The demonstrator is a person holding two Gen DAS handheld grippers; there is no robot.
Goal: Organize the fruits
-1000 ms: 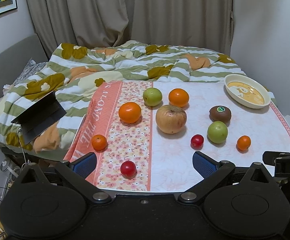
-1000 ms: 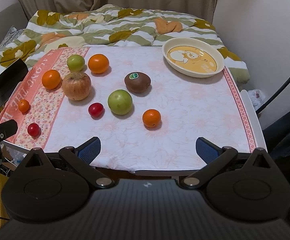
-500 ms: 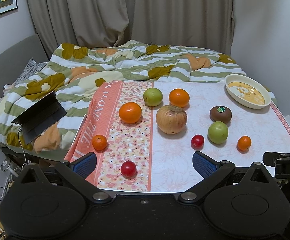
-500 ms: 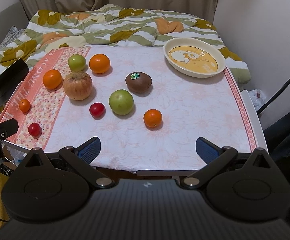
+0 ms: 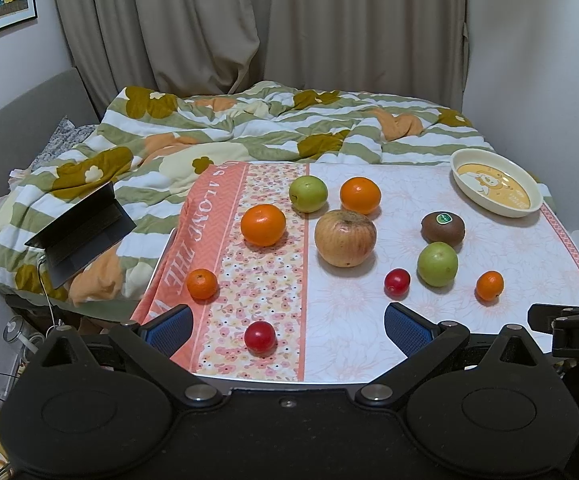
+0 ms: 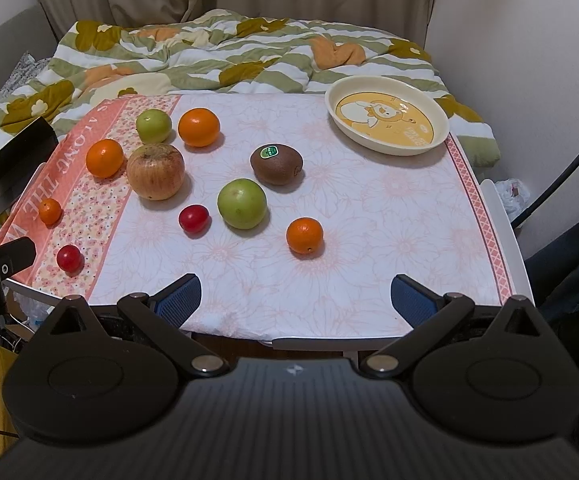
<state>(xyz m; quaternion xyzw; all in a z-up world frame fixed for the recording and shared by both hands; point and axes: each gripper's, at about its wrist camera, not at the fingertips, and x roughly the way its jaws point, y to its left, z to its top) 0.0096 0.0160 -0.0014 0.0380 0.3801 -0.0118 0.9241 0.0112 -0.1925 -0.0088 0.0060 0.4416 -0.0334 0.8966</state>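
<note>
Both grippers have eased slightly forward since a second ago, so the fruit sits a touch lower and nearer in each view; nothing on the cloth has shifted. The left gripper (image 5: pixel 287 330) hangs over the near edge of the table (image 6: pixel 313 342) with its blue fingers (image 5: pixel 169 328) spread wide and nothing between them. A small red fruit (image 5: pixel 260 337) lies on the floral tablecloth (image 5: pixel 353 344) in the gap between those fingers, just ahead and apart from both pads. Ahead and to the left is a small orange (image 5: pixel 202 284); farther ahead sit a larger orange (image 5: pixel 263 225), the big apple (image 5: pixel 345 238), a green fruit (image 5: pixel 308 194) and another orange (image 5: pixel 360 195). Ahead to the right lie a second red fruit (image 5: pixel 397 282), a bigger green fruit (image 5: pixel 437 264), a kiwi (image 5: pixel 442 229) with a sticker and one more small orange (image 5: pixel 490 286).

The right gripper (image 6: pixel 295 300) is likewise wide open and empty, at the table's near edge. Closest ahead of it is the small orange (image 6: pixel 304 235), with the green fruit (image 6: pixel 242 203) and red fruit (image 6: pixel 194 219) just left of that, not touching. The kiwi (image 6: pixel 276 164) lies beyond them. The cream dish (image 6: pixel 389 148) stands empty far ahead to the right, well apart from all the fruit. A striped duvet (image 6: pixel 217 56) lies beyond the table.
</note>
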